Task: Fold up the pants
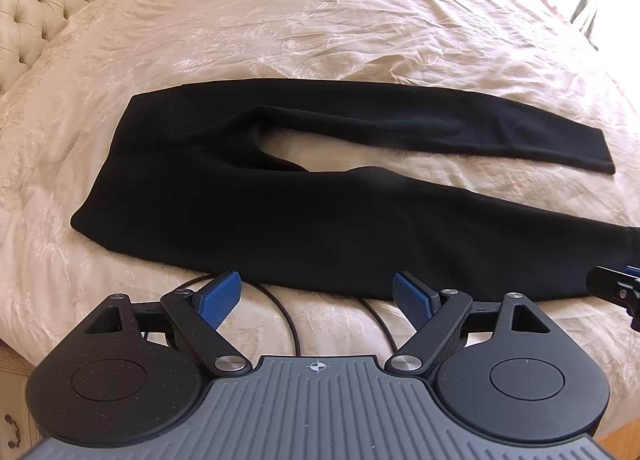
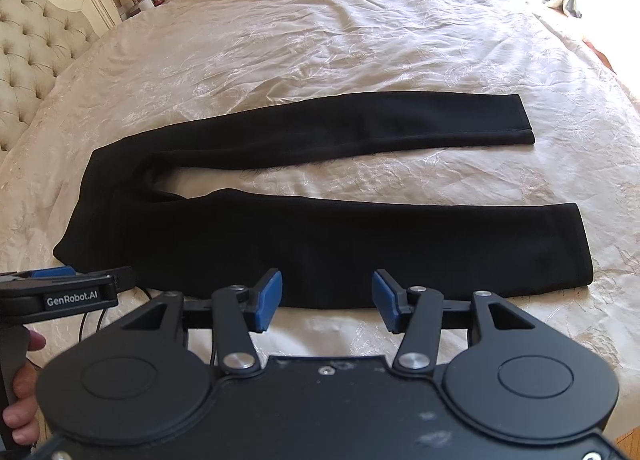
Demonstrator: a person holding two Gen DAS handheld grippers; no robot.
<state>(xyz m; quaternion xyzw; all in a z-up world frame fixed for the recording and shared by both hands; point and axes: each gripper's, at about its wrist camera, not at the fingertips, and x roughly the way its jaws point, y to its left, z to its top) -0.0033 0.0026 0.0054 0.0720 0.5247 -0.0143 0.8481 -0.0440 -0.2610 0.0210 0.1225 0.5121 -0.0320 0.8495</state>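
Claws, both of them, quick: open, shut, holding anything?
Left claw: open, empty, at the near edge of the black pants.
Right claw: open, empty, at the pants' near leg.

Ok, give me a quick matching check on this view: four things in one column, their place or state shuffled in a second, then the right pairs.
Things:
1. pants
2. left gripper
3. far leg hem
4. headboard

Place or state:
A. tufted, at the picture's left edge
B. open, nothing between the pads
C. black, spread flat on the bedspread
D. lies apart from the near leg

Pairs: 1-C, 2-B, 3-D, 4-A
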